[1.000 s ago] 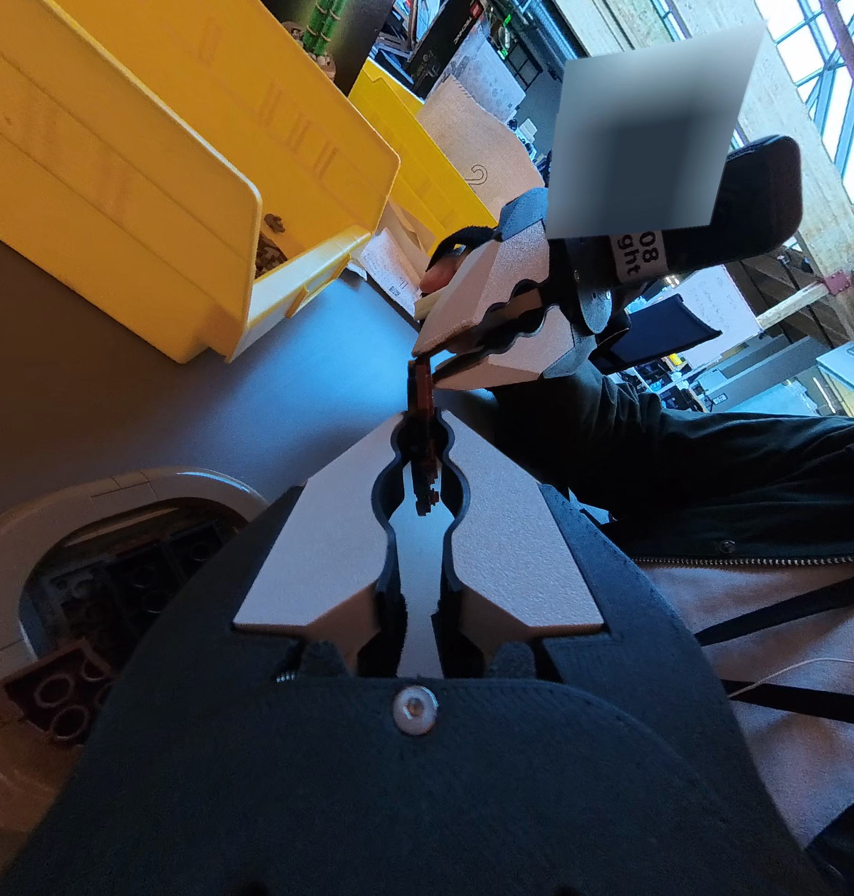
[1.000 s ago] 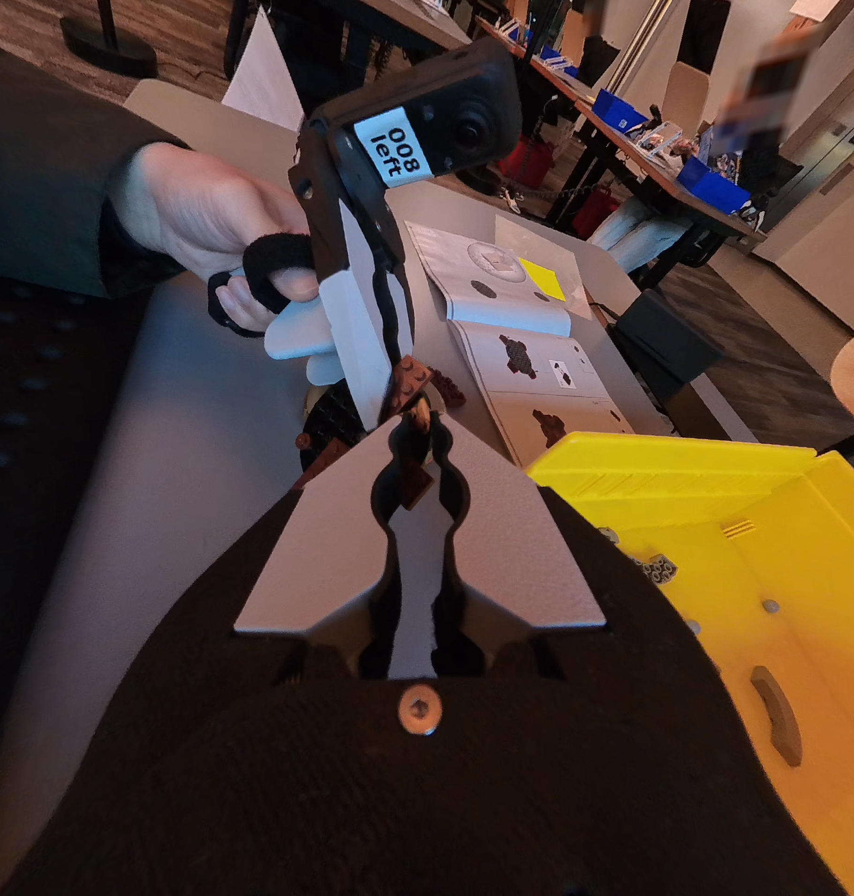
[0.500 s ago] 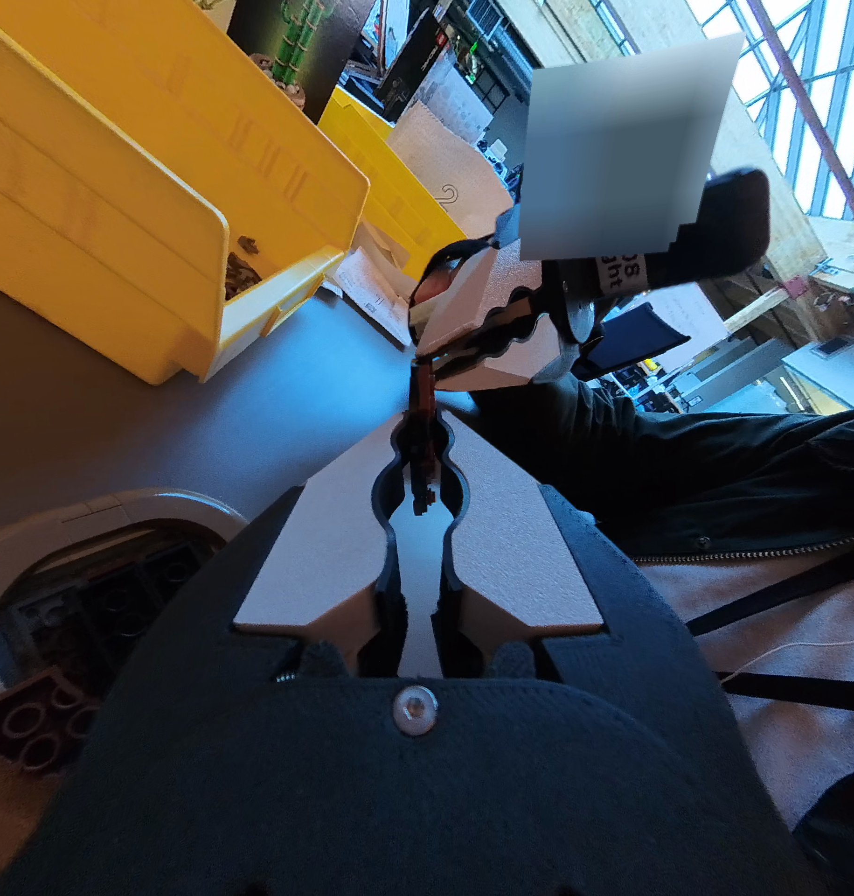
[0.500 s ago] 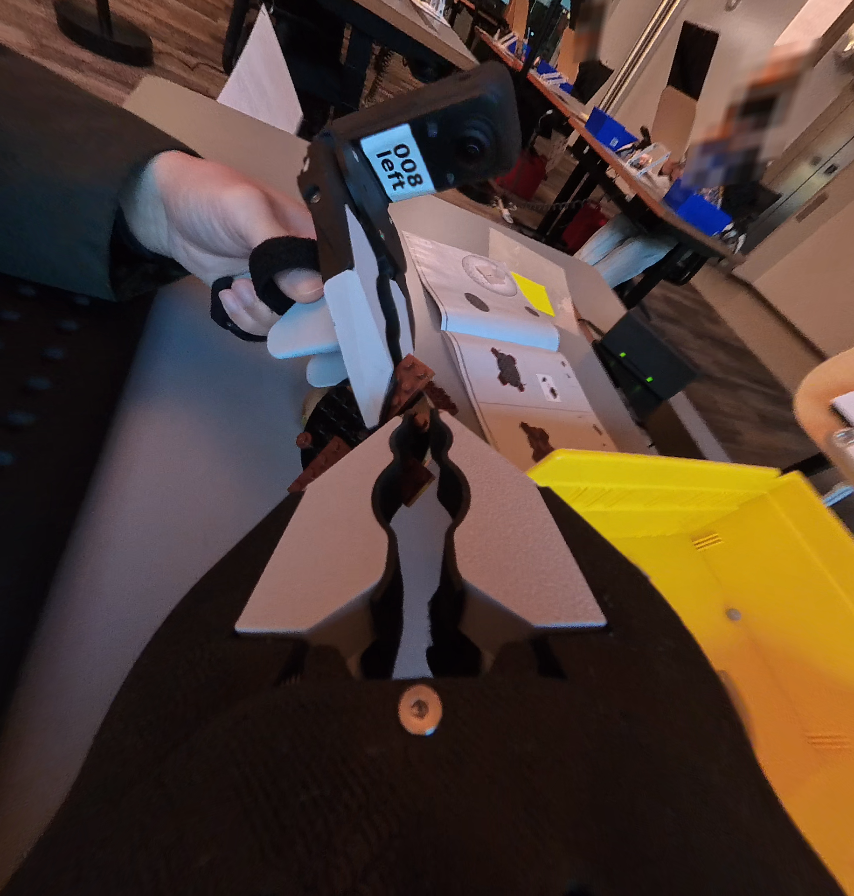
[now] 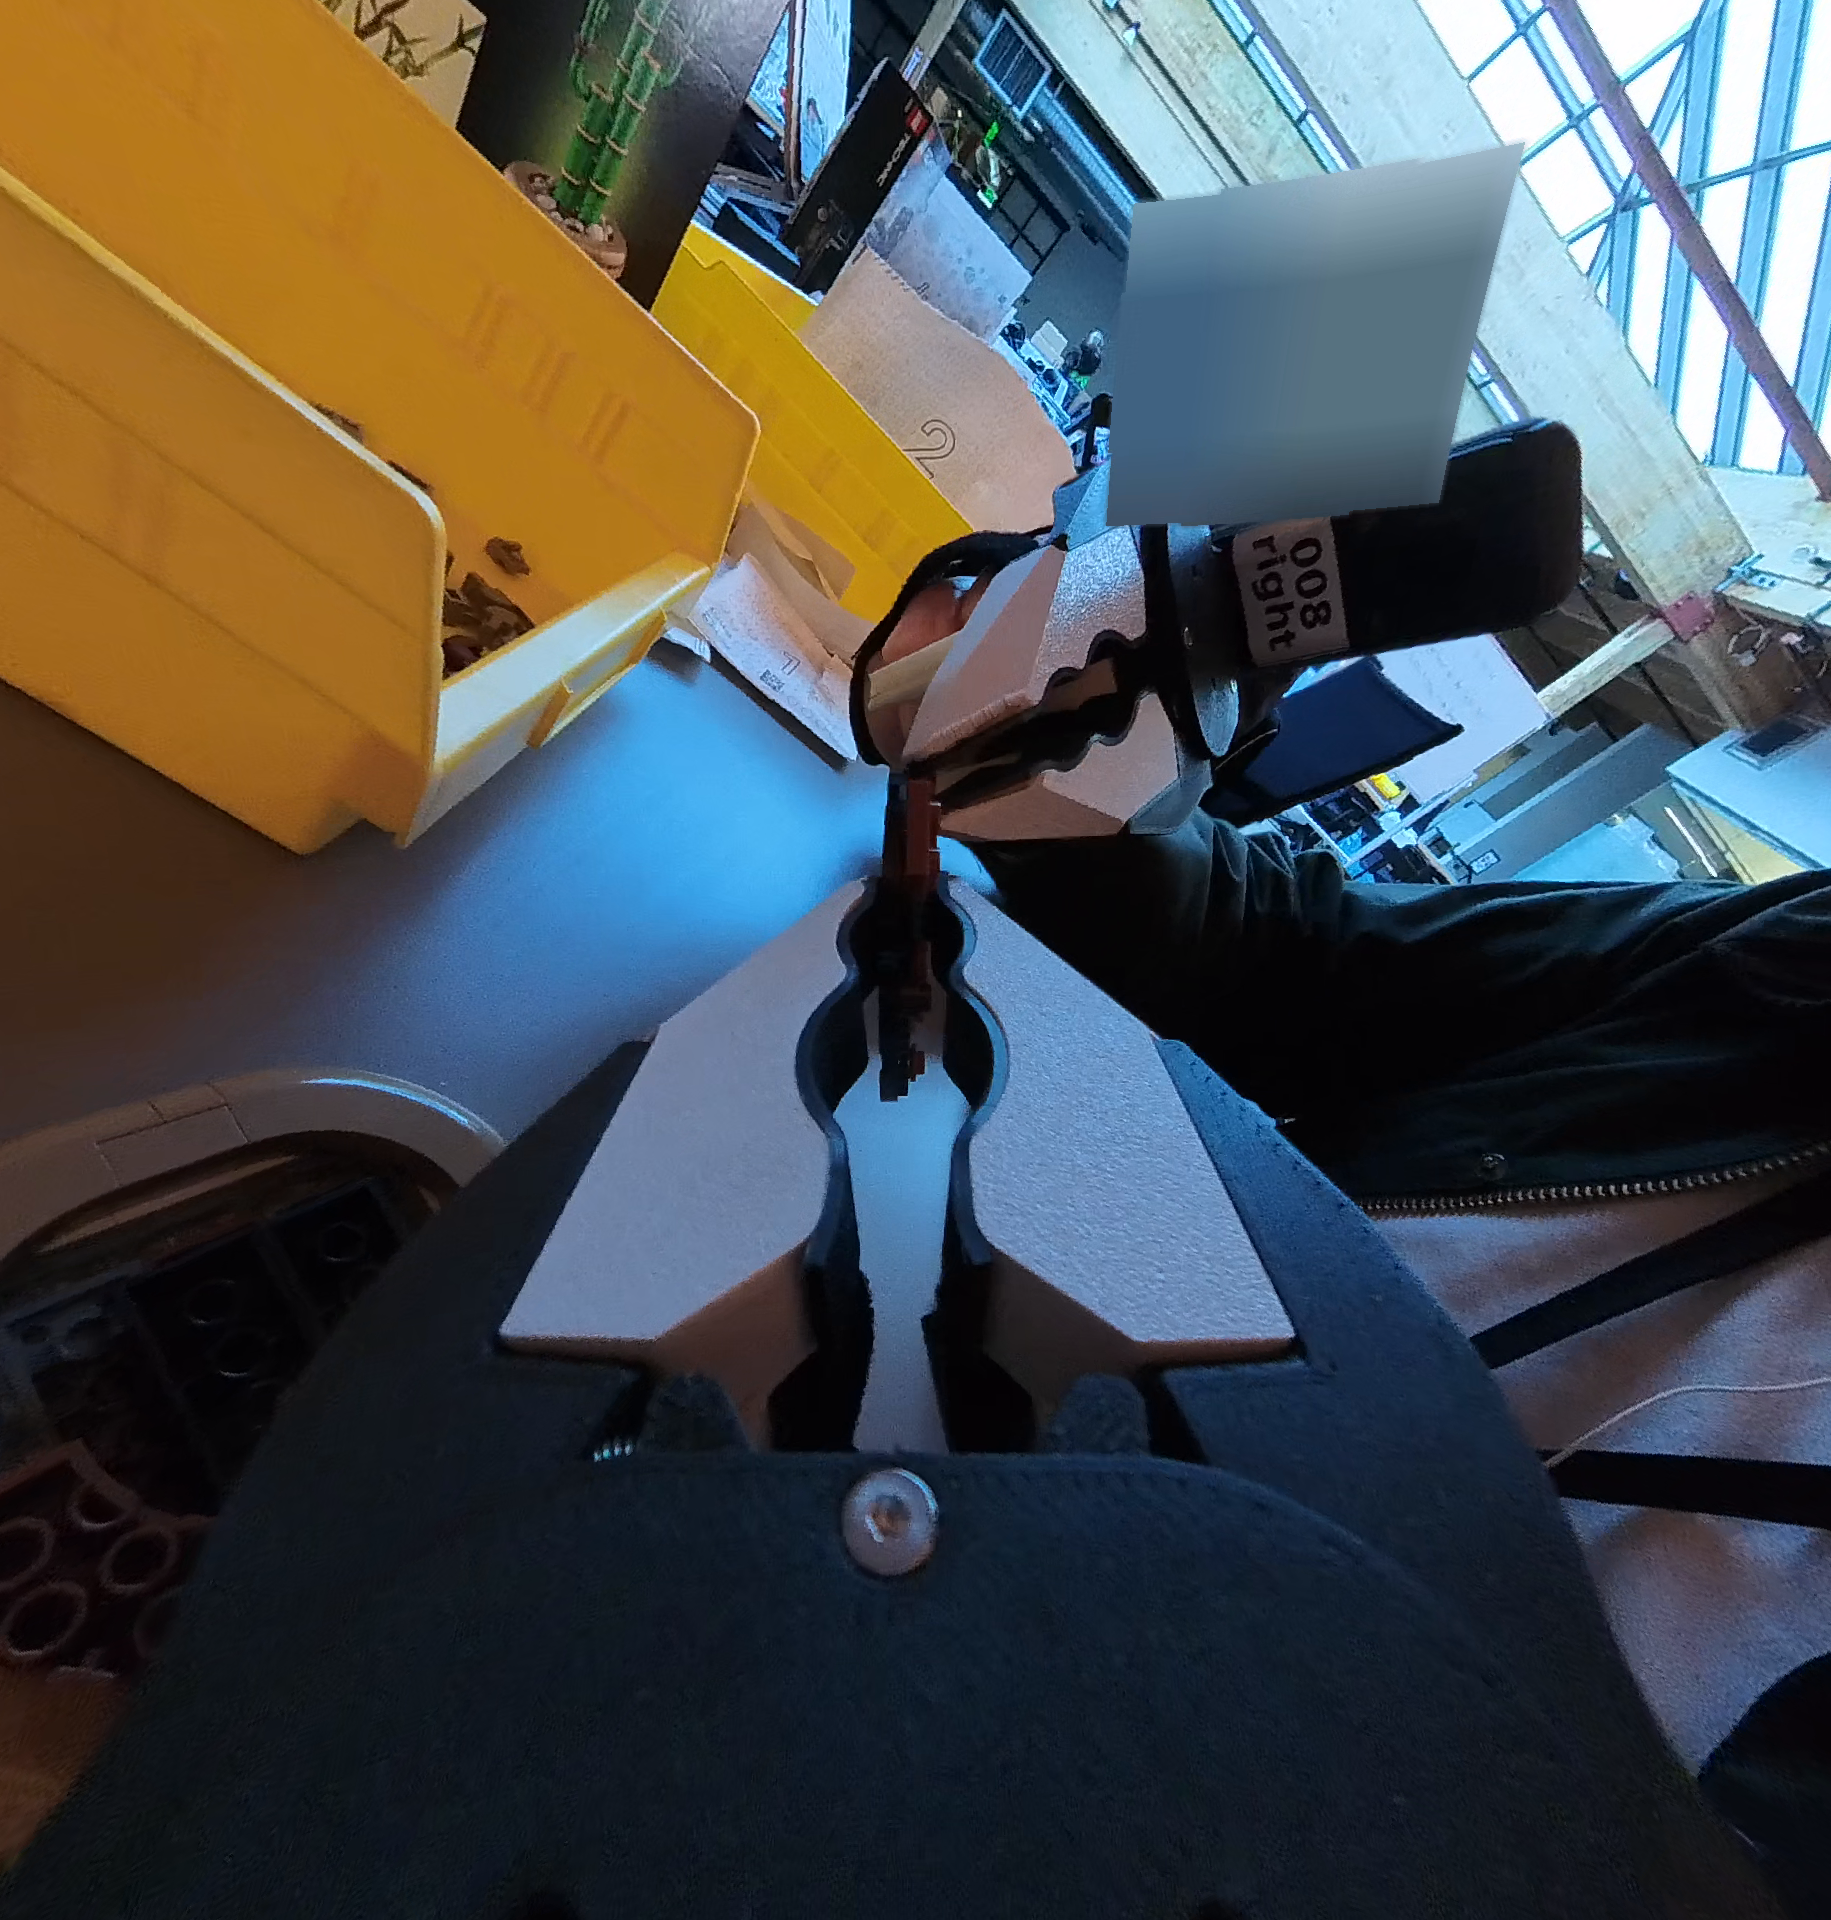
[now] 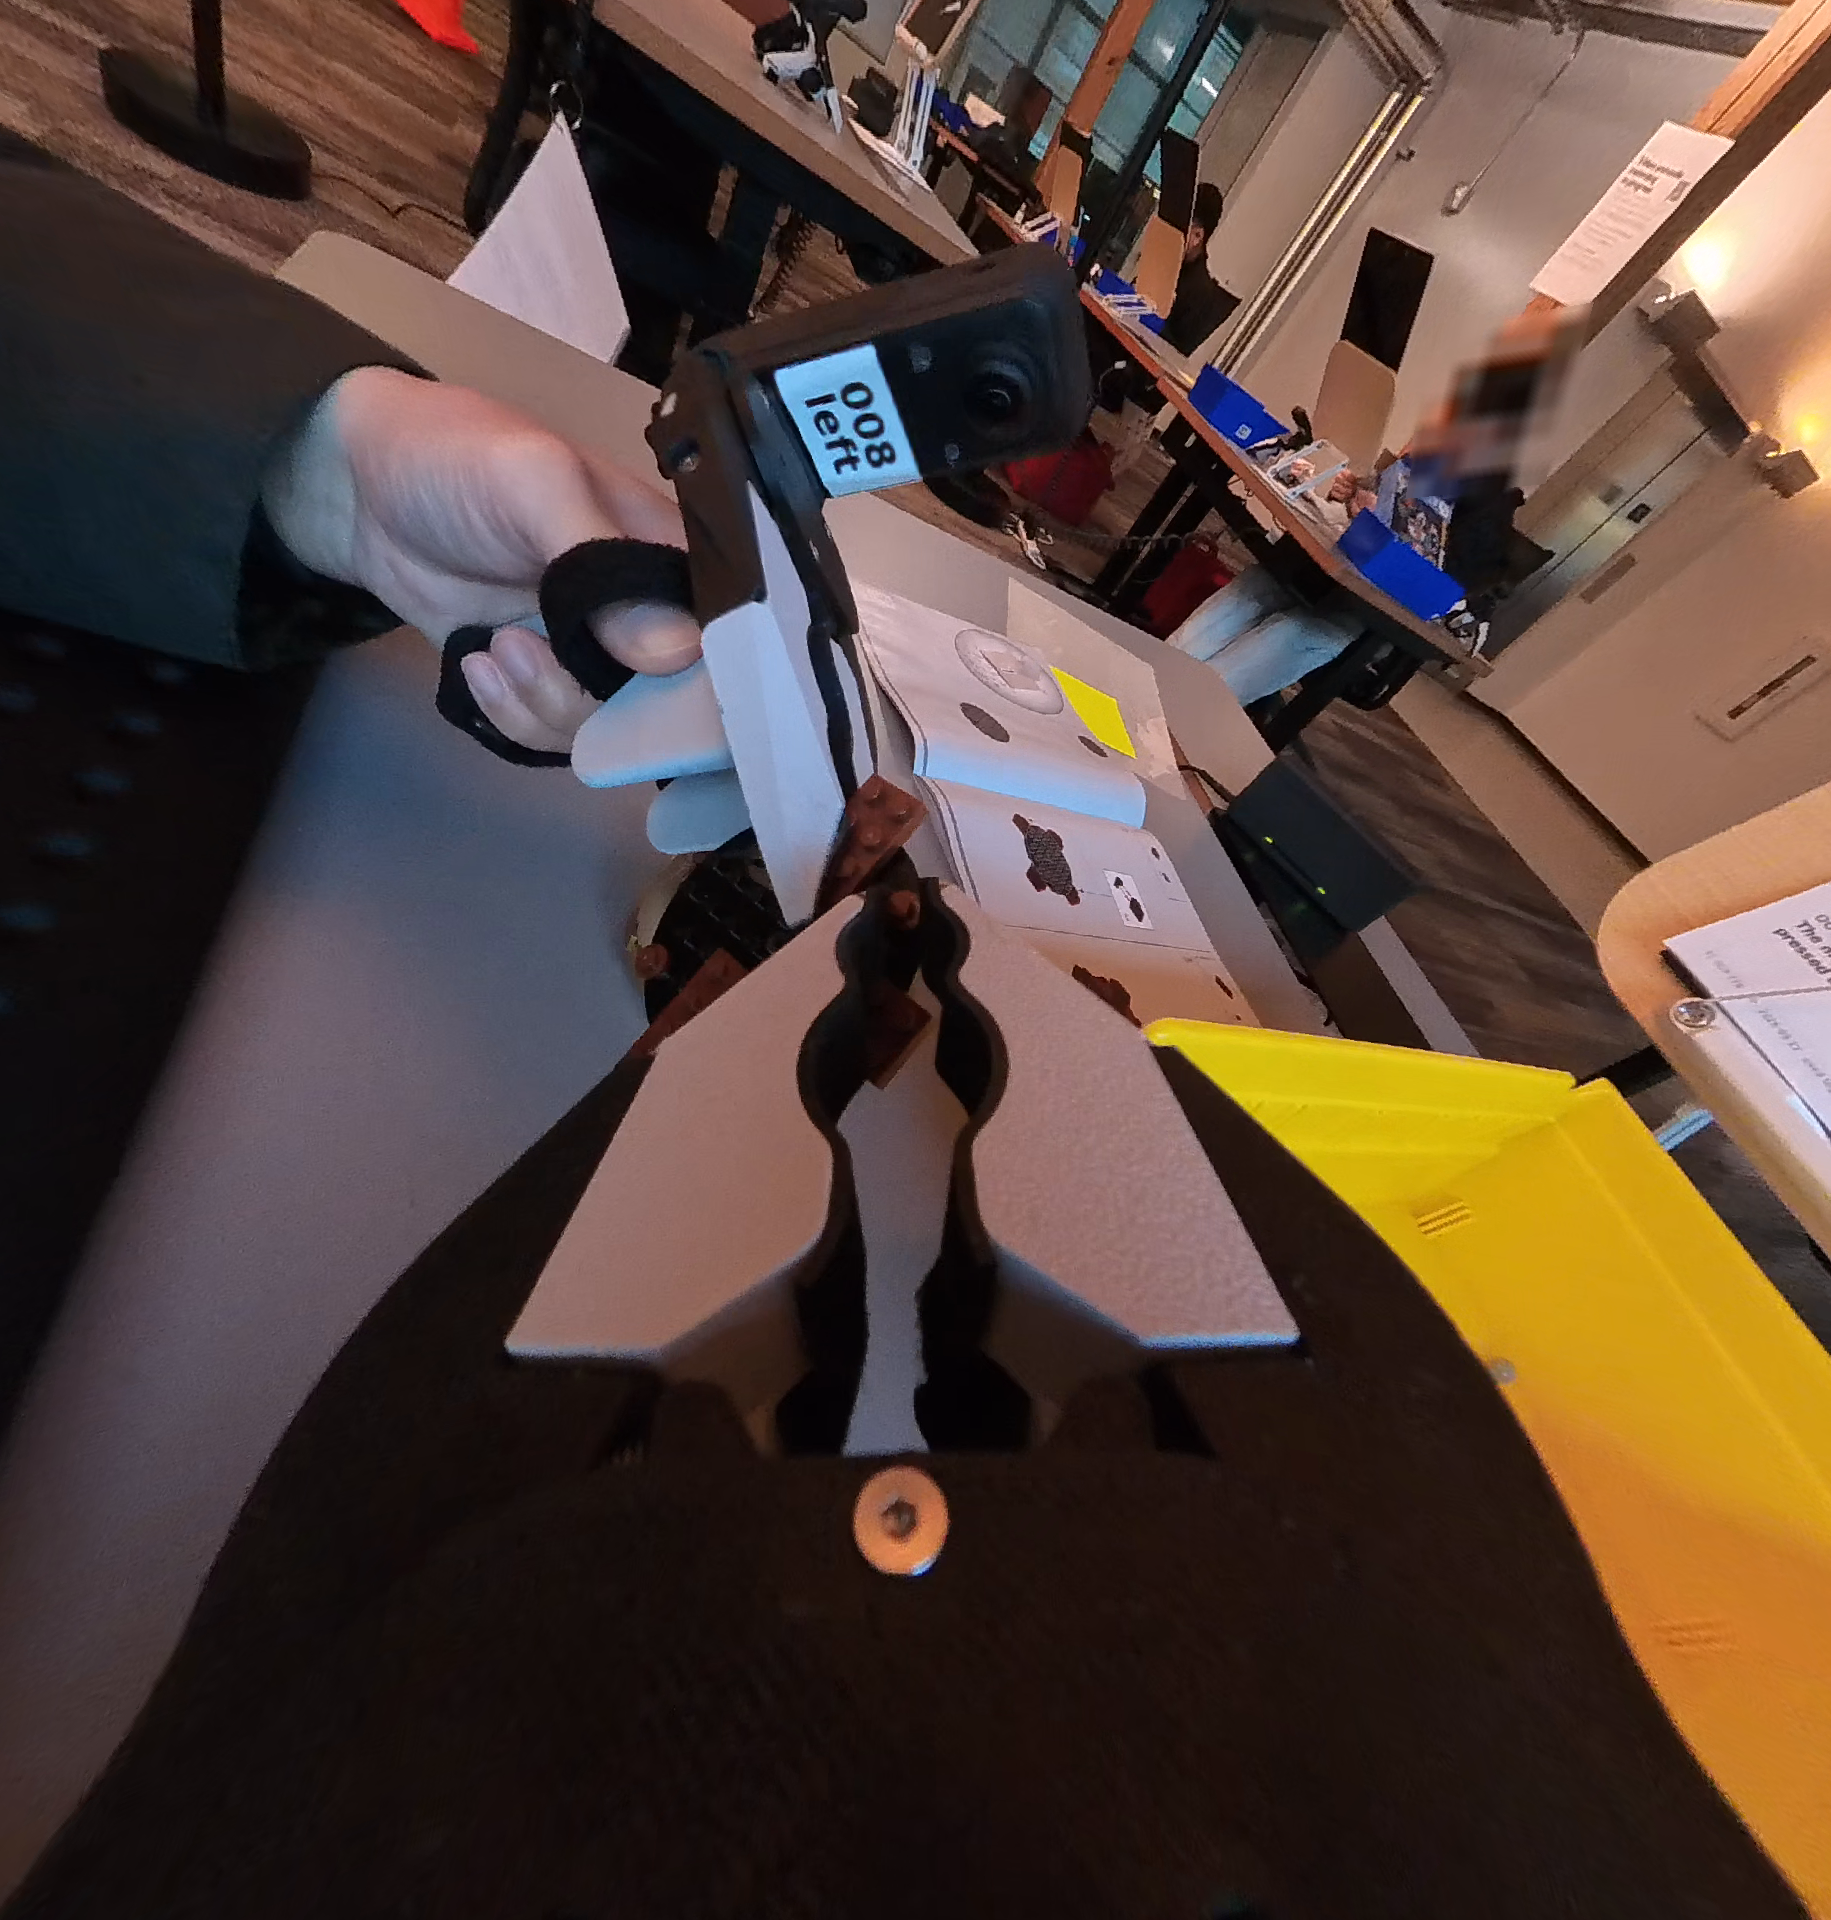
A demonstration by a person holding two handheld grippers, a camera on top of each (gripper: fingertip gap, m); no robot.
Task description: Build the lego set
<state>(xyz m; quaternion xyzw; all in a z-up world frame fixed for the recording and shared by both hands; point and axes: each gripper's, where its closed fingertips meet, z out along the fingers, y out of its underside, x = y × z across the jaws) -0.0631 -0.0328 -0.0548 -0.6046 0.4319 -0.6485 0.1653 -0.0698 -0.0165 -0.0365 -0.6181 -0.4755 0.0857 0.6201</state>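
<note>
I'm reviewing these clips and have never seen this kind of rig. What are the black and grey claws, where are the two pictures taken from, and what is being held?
There is no robot: a person holds a hand-operated two-finger gripper in each hand, each with a camera looking along its fingers. In the left wrist view, the left gripper is shut on a small reddish-brown lego piece; the right gripper meets it from above. The right wrist view shows the right gripper shut on brown pieces too, facing the other. On the grey table lie yellow bins, an open instruction booklet and a partly built round model.
</note>
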